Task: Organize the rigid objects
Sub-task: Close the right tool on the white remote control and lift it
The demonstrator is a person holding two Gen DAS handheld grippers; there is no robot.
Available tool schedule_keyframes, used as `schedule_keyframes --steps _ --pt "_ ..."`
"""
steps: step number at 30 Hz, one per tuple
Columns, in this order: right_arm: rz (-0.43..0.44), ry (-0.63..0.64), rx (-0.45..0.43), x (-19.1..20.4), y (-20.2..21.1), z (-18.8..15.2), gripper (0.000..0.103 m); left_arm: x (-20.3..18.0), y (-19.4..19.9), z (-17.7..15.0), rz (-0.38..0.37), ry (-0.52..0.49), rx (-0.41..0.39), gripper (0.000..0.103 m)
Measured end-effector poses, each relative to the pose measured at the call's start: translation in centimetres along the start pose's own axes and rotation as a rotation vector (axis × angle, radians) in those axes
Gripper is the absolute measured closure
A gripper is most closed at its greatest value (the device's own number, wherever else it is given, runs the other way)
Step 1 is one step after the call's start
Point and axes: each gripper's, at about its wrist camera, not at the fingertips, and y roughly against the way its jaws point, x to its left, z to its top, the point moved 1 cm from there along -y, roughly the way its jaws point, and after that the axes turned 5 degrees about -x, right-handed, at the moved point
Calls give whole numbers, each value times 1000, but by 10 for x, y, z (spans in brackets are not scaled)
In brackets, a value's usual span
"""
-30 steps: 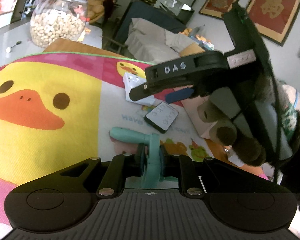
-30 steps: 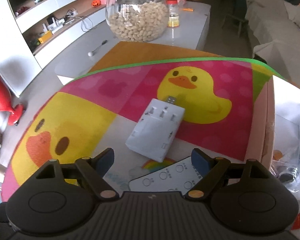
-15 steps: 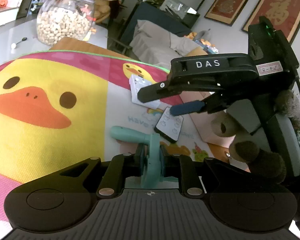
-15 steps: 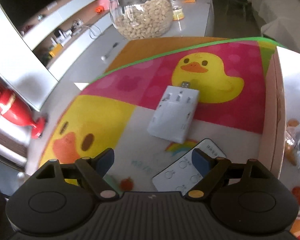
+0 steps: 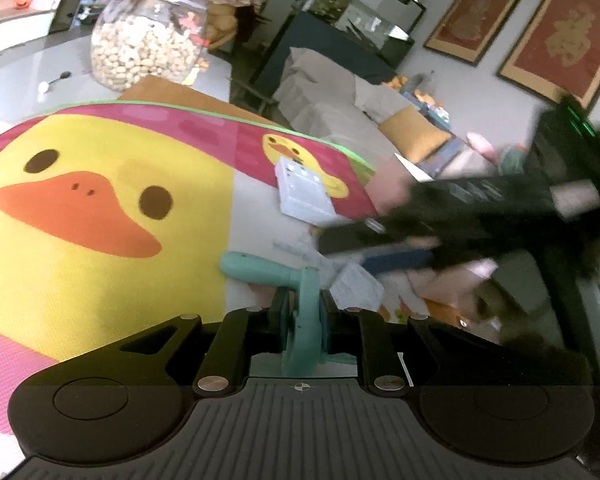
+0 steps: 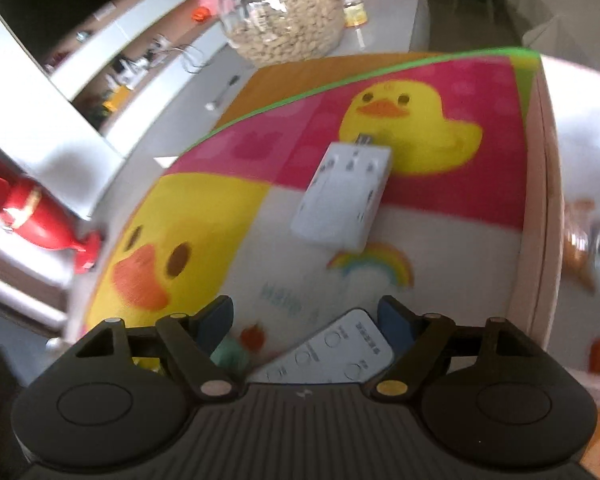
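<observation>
My left gripper is shut on a teal plastic tool whose handle sticks out to the left over the duck mat. A white remote lies on the mat between the fingers of my right gripper. Its jaws are closing, and the left pad still stands well off the remote. In the left wrist view the right gripper is a dark blur right above the remote. A white adapter block with a USB plug lies farther back on the mat.
A glass jar of peanuts stands behind the mat, with a spoon near it on the grey tabletop. A red vase is off to the left. A pale pink box wall borders the mat on the right.
The right gripper has come down and forward over the remote, and its fingers have drawn a little closer together. The left gripper keeps its hold on the teal tool.
</observation>
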Motion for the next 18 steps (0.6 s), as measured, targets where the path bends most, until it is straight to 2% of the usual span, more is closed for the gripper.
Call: schedule_keyframes --steps 2,4,7,11,14,17,18 --pt "35 -16 -7 -3 10 -13 24 6 3 1 5 35 -7 85" --pt "32 20 -30 0 18 -28 24 12 6 2 16 67 -15 84" --pt "-2 143 -81 9 26 -50 21 21 15 3 38 96 -31 84" --pt "-74 328 -136 31 28 -78 13 26 20 3 46 106 -35 84" --pt "-124 415 -159 43 18 -86 7 22 19 3 57 88 -35 84" --pt "-123 424 -183 44 12 -82 7 24 19 5 55 89 -34 83" --pt "-123 423 -188 44 10 -80 12 24 18 5 55 88 -34 83"
